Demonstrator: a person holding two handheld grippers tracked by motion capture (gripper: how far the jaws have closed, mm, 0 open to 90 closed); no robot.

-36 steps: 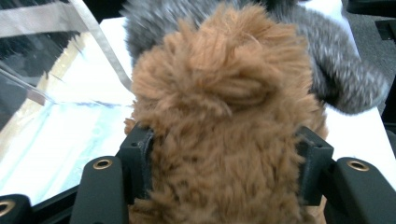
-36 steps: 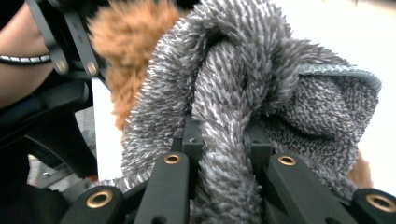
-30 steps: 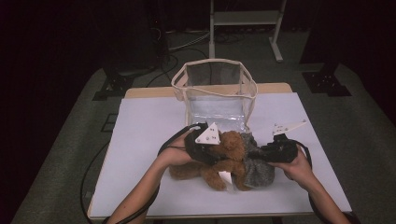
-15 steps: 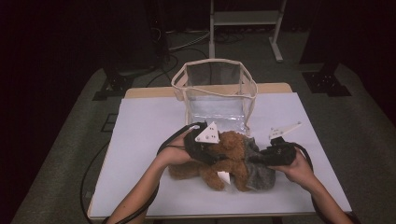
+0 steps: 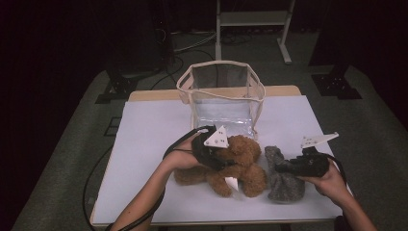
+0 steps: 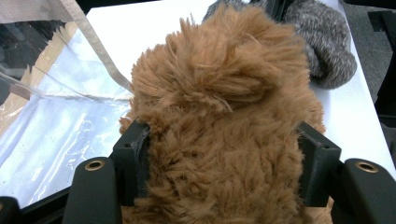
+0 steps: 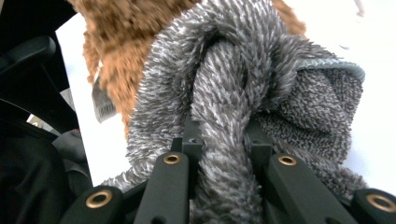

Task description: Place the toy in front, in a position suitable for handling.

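Nearest the person, the fuzzy brown plush teddy bear (image 5: 238, 163) lies on the white-covered surface (image 5: 144, 144), and it serves here as the landmark. The left gripper (image 5: 219, 155) rests on the bear's upper body from the bear's left side. In the left gripper view its two black jaws stand at either side of the thick brown fur (image 6: 224, 130). They have just been opening, with the bear between them, and the fur bulges against both pads, so the hold looks loose rather than pinched. A small white tag (image 5: 233, 185) sticks out near the bear's lower edge.

Just to the right of the bear, apart from it by a narrow strip of the surface, lies the mottled grey fleecy sock-like cloth (image 5: 283, 175). The right gripper (image 5: 284, 167) is on it. In the right gripper view the jaws stand narrow and pinch a thick fold of the grey fleece (image 7: 224, 154) between them, with the brown fur showing behind.

Beyond the bear, just behind its head, stands the clear plastic bag with beige fabric trim (image 5: 222, 98), upright, its mouth open to the top. Farther still, past the surface's far edge, the floor is dark.
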